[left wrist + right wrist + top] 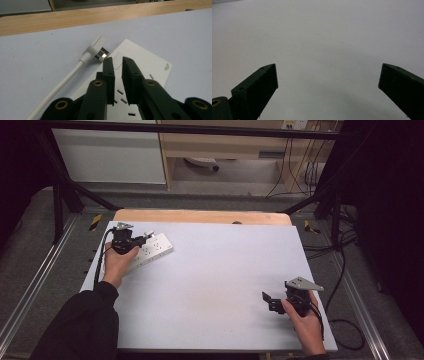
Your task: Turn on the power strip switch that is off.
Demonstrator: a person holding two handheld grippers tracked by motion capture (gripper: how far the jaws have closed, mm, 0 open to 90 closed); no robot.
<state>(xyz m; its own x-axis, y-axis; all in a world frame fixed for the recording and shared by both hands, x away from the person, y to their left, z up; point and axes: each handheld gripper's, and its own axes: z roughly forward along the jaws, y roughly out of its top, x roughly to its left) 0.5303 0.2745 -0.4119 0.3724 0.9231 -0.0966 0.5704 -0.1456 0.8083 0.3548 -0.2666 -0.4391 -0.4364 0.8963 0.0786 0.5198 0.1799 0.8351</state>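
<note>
Work surface: white table top (215, 285), with a wooden edge strip along its far side.
Power strip: white multi-socket power strip (152, 250) lying flat at the far left of the table, socket faces up.
Plug: white plug (96, 48) on a white cord (62, 83), metal prongs showing, resting against the end of the power strip; not seated in any socket.
Left gripper: left gripper (117, 60) is poised over the power strip face, jaws drawn nearly together with a narrow gap, nothing between them; the plug sits just beside the left jaw tip.
Right gripper: right gripper (327, 75) rests at the near right of the table, well apart from the strip, jaws spread wide and holding nothing.
Step in hand (judged): taking hold of the plug for insertion.
Method: reopen the jaws, shift toward the plug, and close on its flat body, not the cord.
Caution: the strip may slide; the right gripper could steady it.
</note>
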